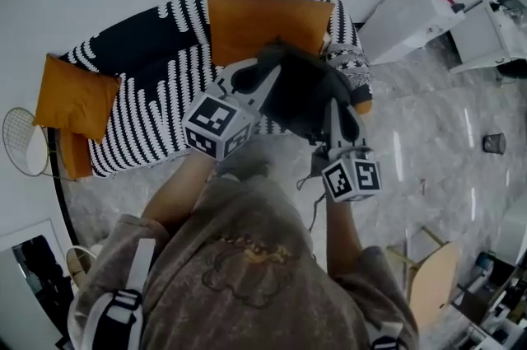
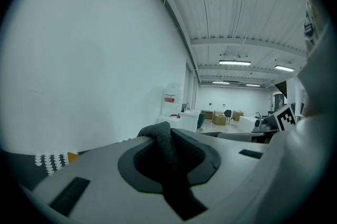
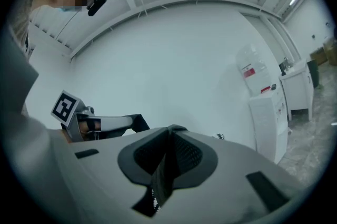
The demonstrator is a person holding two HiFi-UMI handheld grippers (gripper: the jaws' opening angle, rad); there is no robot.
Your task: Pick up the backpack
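Observation:
The dark grey backpack (image 1: 303, 93) hangs in the air in front of the sofa, held up between my two grippers. My left gripper (image 1: 265, 70) reaches in from the left and is shut on a dark felt-like strap (image 2: 164, 150) of the backpack; its jaws (image 2: 159, 130) pinch the strap tight. From below right, my right gripper (image 1: 333, 108) grips a meshed strap (image 3: 167, 161), jaws (image 3: 171, 130) shut on it. Both grippers point roughly level at a white wall. Most of the bag's body is hidden in the gripper views.
A sofa (image 1: 148, 85) with a black-and-white throw and orange cushions (image 1: 263, 21) stands behind the bag. A racket (image 1: 23, 141) leans at the left. White cabinets (image 1: 428, 2) stand at the upper right, a wooden chair (image 1: 432, 278) at the lower right, a small bin (image 1: 494, 143) on the floor.

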